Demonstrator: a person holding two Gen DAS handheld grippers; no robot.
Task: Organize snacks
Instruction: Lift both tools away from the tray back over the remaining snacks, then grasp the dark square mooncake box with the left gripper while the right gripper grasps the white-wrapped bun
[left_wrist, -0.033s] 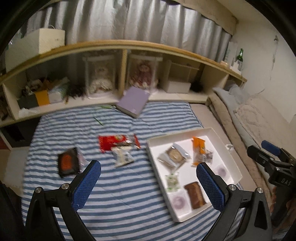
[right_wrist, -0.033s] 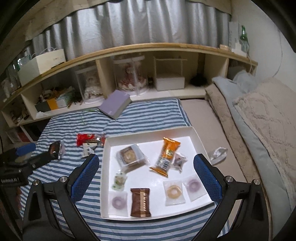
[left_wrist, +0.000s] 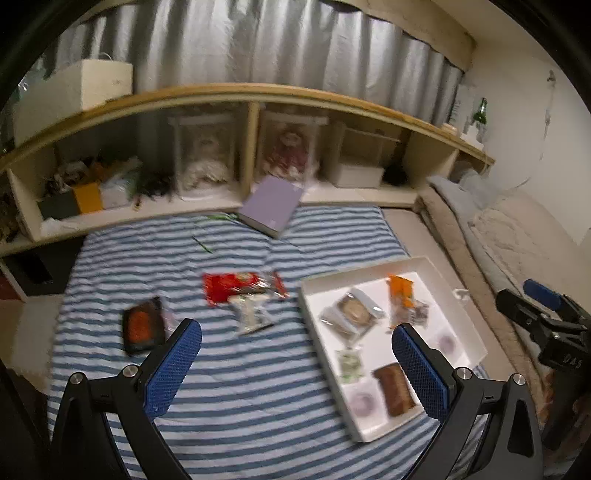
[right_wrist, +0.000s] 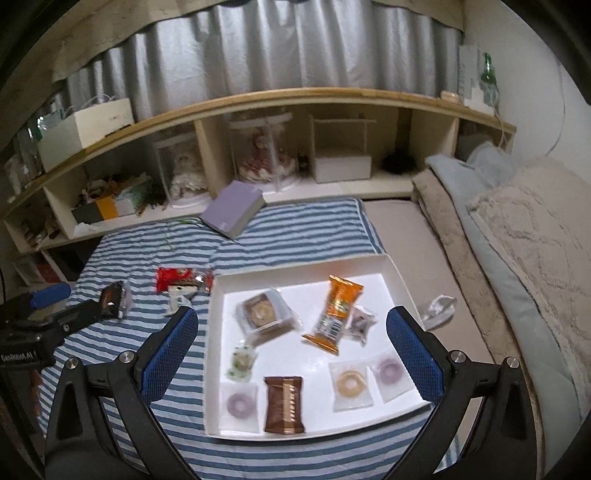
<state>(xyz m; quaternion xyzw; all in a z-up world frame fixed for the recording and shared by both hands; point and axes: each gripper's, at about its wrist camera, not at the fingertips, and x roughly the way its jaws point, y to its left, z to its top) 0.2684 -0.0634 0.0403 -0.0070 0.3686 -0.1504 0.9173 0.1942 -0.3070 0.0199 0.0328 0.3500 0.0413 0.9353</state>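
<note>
A white tray lies on the blue-striped bedspread and holds several wrapped snacks, among them an orange bar, a brown bar and a round cookie pack. Left of the tray lie a red packet, a pale clear packet and a black-and-orange packet. My left gripper hovers open above the spread, holding nothing. Above the tray, my right gripper is open and holds nothing.
A purple book leans at the bed's far edge under a cluttered wooden shelf with dolls and boxes. Folded blankets line the right side. A crumpled clear wrapper lies just right of the tray.
</note>
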